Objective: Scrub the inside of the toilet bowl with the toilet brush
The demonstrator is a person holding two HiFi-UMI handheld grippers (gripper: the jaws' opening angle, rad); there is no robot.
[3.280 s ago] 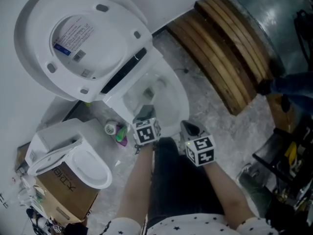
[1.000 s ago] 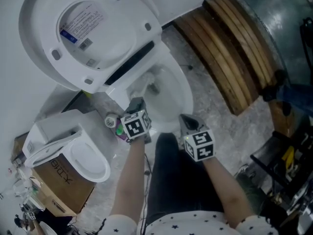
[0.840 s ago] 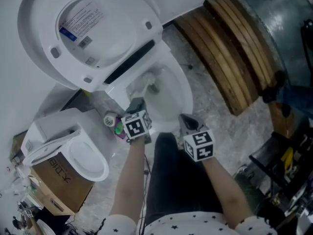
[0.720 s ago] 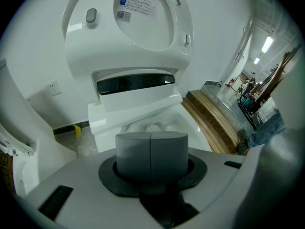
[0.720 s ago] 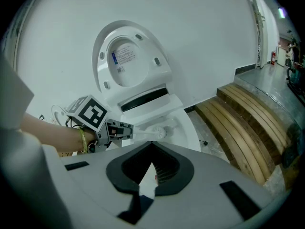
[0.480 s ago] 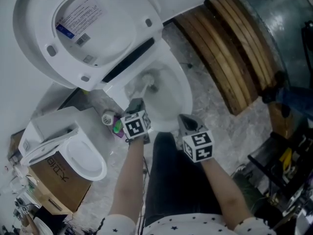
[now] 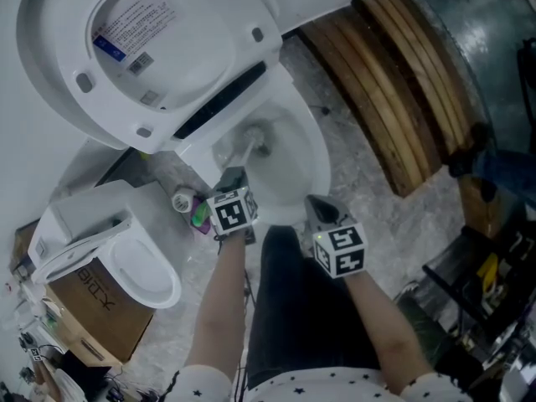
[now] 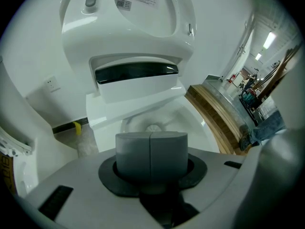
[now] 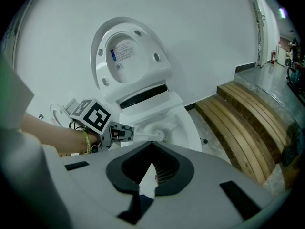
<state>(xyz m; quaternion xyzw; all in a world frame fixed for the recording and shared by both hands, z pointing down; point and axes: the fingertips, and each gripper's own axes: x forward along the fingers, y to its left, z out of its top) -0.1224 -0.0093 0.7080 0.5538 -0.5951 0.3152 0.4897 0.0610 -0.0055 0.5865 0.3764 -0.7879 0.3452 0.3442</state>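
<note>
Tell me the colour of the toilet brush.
White; the toilet brush shows best in the right gripper view, held by the left gripper.

From here I see a white toilet bowl (image 7: 316,162), a white lid (image 7: 201,57) with a blue-and-white label (image 7: 130,28), and a white toilet brush (image 9: 151,136). The left gripper (image 7: 236,176) and right gripper (image 7: 317,204) carry black-and-white square markers. On the right are brown wooden planks (image 7: 394,82) and a mottled grey floor (image 7: 368,199).
</note>
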